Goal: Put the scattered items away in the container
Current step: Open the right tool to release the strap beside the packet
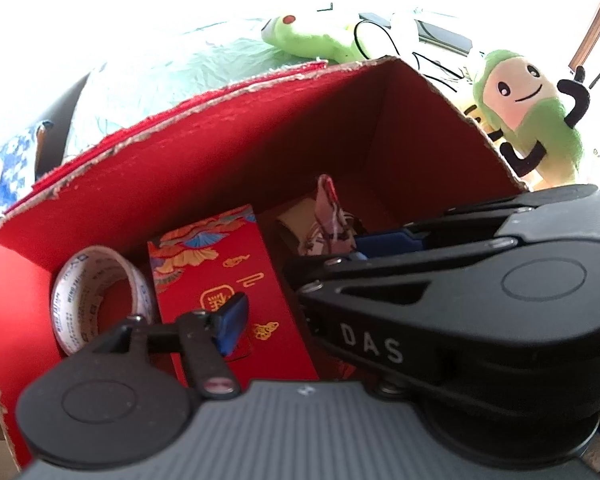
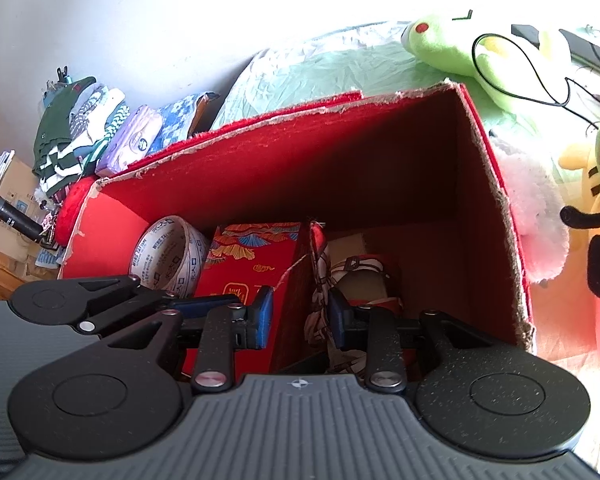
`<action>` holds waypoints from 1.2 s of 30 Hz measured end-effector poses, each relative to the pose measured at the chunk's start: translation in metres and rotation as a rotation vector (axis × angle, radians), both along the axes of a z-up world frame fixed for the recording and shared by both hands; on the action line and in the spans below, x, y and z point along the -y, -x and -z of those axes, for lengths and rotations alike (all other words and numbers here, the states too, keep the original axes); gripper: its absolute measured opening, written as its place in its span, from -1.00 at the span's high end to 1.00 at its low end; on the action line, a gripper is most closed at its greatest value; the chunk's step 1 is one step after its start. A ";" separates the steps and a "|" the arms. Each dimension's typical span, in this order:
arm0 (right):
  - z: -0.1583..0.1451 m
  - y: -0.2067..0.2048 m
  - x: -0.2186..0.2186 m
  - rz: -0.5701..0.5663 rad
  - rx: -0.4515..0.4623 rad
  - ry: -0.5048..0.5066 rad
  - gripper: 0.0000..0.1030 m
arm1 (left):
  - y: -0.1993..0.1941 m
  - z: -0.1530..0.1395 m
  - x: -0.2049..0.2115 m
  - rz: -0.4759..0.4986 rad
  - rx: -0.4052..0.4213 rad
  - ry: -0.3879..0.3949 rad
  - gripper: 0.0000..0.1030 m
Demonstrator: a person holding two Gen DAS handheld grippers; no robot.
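Both grippers reach down into the red cardboard box point(image 2: 380, 152), the container set on a bed among plush toys, as the tidying reaches a placing step. The right gripper point(image 2: 298, 316) has its jaws spread apart around the upright edge of a patterned cloth item point(image 2: 320, 280), which stands on the box floor beside a red printed packet point(image 2: 244, 264) and a roll of tape point(image 2: 168, 256); whether the pads touch the cloth cannot be told. The left gripper point(image 1: 296, 284) hangs over the same packet with its jaws released and nothing between them. Judging by the loose cloth, the next move calls for lifting both tools straight up and clear without snagging it, then going for whatever remains outside. A green plush figure point(image 1: 528, 120) leans against the box's outer wall.
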State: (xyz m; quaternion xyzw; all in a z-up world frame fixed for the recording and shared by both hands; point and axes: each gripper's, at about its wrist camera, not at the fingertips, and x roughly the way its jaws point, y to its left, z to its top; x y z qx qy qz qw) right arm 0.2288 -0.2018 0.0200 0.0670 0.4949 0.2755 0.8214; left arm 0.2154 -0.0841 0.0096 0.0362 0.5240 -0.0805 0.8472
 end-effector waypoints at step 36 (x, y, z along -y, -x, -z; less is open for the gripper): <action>-0.003 0.006 0.006 -0.022 0.048 -0.089 0.19 | 0.009 -0.006 0.012 -0.145 0.075 -0.183 -0.72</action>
